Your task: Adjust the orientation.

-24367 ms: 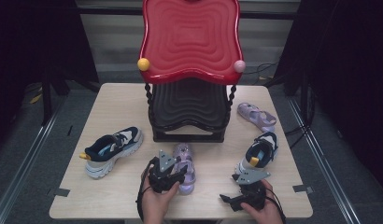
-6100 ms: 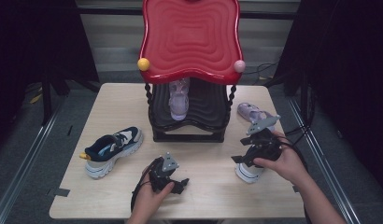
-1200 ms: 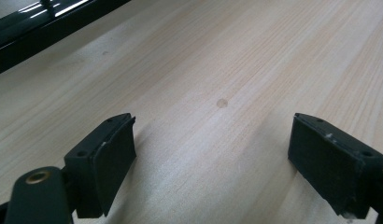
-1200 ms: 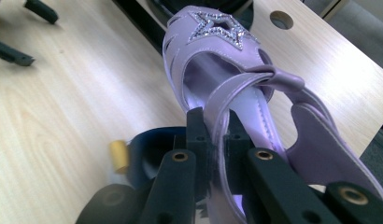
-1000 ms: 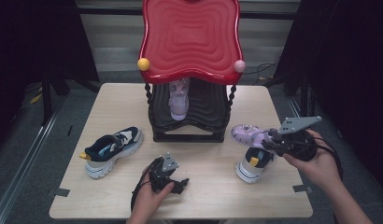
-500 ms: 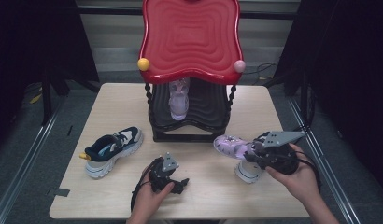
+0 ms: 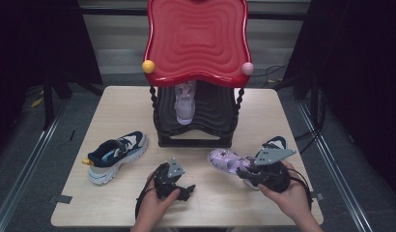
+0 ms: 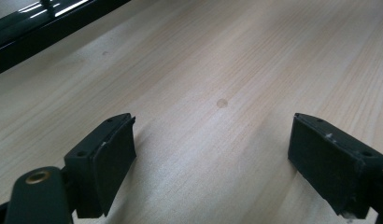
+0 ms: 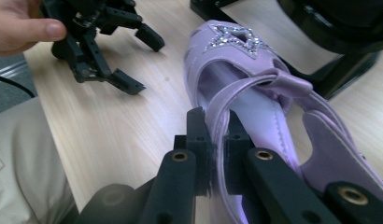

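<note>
High view: right gripper (image 7: 240, 171), clamped on the purple sandal (image 7: 225, 160), has carried it toward the rack (image 7: 196, 133); left gripper (image 7: 184, 189) rests agape.

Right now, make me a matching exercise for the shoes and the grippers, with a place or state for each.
Things:
1. lilac sandal
2. second lilac sandal
3. navy sneaker
4. left gripper

Places or states:
A. on the rack's lower shelf
B. open, over bare table
C. pinched by the right gripper
D. lying on the table's left side

Pairs: 1-C, 2-A, 3-D, 4-B
</note>
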{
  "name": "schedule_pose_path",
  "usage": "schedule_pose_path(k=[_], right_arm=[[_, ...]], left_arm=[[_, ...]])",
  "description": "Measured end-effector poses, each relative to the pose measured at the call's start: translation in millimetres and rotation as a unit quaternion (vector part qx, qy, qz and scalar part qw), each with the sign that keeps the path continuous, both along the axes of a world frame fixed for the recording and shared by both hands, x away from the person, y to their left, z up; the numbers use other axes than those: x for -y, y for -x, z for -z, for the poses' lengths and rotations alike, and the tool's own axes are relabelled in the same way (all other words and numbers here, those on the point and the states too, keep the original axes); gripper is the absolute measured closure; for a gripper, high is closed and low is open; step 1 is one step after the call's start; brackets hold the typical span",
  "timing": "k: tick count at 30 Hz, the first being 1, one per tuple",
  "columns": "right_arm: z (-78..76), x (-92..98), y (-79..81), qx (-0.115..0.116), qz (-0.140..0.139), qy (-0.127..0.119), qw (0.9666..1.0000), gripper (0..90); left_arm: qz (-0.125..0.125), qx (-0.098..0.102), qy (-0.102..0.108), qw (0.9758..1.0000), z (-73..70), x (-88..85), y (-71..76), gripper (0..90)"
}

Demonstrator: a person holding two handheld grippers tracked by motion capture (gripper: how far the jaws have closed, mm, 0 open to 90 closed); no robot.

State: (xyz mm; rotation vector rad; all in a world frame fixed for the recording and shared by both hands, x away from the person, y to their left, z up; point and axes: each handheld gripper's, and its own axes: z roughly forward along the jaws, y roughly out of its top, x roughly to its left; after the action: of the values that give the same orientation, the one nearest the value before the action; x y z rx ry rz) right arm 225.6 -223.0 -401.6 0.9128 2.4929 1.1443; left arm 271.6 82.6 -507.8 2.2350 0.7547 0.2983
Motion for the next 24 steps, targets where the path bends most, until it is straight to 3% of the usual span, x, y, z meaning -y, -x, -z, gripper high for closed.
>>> schedule_pose_path(k=[10,24], right_arm=[[28.5,-22.3,1.3,-0.016,-0.003,0.001,0.9999,84.0],[68.4,-32.9,9.1,0.003,0.033,0.001,0.9995,83.6]], left_arm=[[0.000,0.000,0.000,1.0000,0.0,0.0,0.0,14.4],[0.000,0.000,0.000,1.0000,0.0,0.0,0.0,14.4]])
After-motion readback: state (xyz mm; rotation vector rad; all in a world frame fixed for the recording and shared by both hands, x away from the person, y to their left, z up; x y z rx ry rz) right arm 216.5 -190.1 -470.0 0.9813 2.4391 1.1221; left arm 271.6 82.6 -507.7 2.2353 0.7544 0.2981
